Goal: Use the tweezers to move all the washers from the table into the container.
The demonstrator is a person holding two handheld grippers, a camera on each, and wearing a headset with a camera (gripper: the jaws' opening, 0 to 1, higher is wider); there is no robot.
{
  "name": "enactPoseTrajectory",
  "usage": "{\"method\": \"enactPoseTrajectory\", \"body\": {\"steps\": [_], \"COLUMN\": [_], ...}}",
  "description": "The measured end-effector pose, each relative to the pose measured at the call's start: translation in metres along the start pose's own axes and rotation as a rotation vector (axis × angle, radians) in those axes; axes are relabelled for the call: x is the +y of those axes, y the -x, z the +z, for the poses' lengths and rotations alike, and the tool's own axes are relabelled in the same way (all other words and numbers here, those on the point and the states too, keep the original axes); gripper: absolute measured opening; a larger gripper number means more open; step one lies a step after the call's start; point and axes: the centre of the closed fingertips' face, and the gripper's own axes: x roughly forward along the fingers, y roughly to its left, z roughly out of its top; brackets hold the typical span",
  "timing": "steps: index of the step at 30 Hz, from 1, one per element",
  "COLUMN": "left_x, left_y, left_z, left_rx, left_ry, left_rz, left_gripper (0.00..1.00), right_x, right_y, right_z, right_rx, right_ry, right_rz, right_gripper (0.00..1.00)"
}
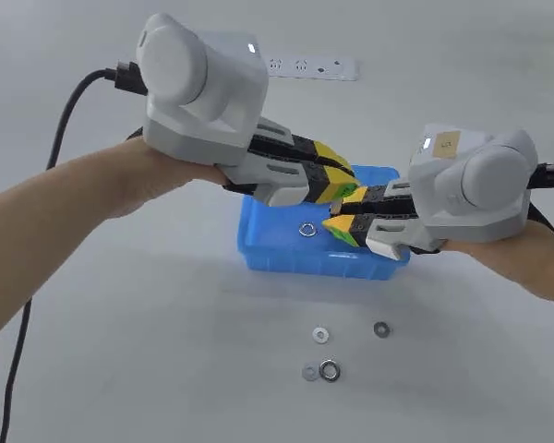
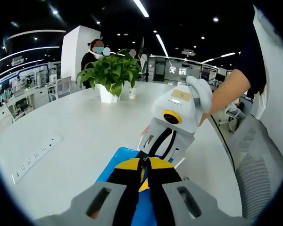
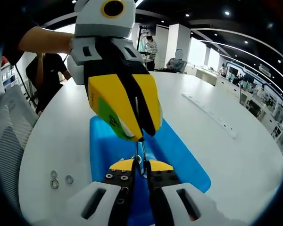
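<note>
Over the blue container [image 1: 295, 260] my two grippers meet tip to tip. The left gripper [image 1: 349, 191], coming from the upper left, is shut. The right gripper [image 1: 332, 221], coming from the right, is shut too. In the right gripper view thin metal tweezers [image 3: 139, 149] run from the left gripper's tips [image 3: 140, 136] down into the right gripper [image 3: 140, 170]; both seem to hold them. One washer [image 1: 307, 230] lies inside the container. Several washers [image 1: 329, 370] lie on the white table in front of it, also seen as washers [image 3: 54, 180] in the right gripper view.
A white power strip [image 1: 314, 67] lies at the far side of the table. A black cable [image 1: 69, 111] trails from the left gripper down the table's left. A potted plant [image 2: 111, 75] stands on the far table edge, with a person behind it.
</note>
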Motion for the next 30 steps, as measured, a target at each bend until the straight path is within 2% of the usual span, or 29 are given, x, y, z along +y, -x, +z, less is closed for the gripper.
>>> {"method": "enactPoseTrajectory", "body": {"steps": [4, 11, 13, 16, 23, 27, 30], "left_x": [0.003, 0.003, 0.0, 0.0, -0.001, -0.001, 0.0], "left_y": [0.002, 0.003, 0.004, 0.004, 0.004, 0.009, 0.013], "left_z": [0.0, 0.007, 0.01, 0.009, 0.012, 0.019, 0.024], "left_rx": [0.008, 0.01, 0.011, 0.02, 0.026, 0.019, 0.017], "left_ry": [-0.045, -0.088, -0.103, -0.136, -0.162, -0.172, -0.182], "left_rz": [0.009, 0.018, 0.02, 0.026, 0.032, 0.045, 0.057], "left_gripper": [0.05, 0.05, 0.05, 0.05, 0.05, 0.05, 0.05], "right_x": [0.002, -0.001, -0.002, -0.002, 0.0, -0.002, -0.004], "right_y": [0.001, 0.004, 0.005, 0.006, 0.009, 0.011, 0.015], "right_z": [0.0, 0.005, 0.006, 0.005, 0.005, 0.006, 0.007], "right_rx": [-0.001, -0.008, -0.007, 0.002, 0.01, 0.008, 0.01], "right_ry": [-0.002, 0.005, 0.001, 0.01, 0.003, -0.009, -0.002], "right_rz": [0.004, -0.015, -0.021, -0.025, -0.025, -0.031, -0.053], "right_gripper": [0.11, 0.11, 0.12, 0.12, 0.21, 0.23, 0.24]}}
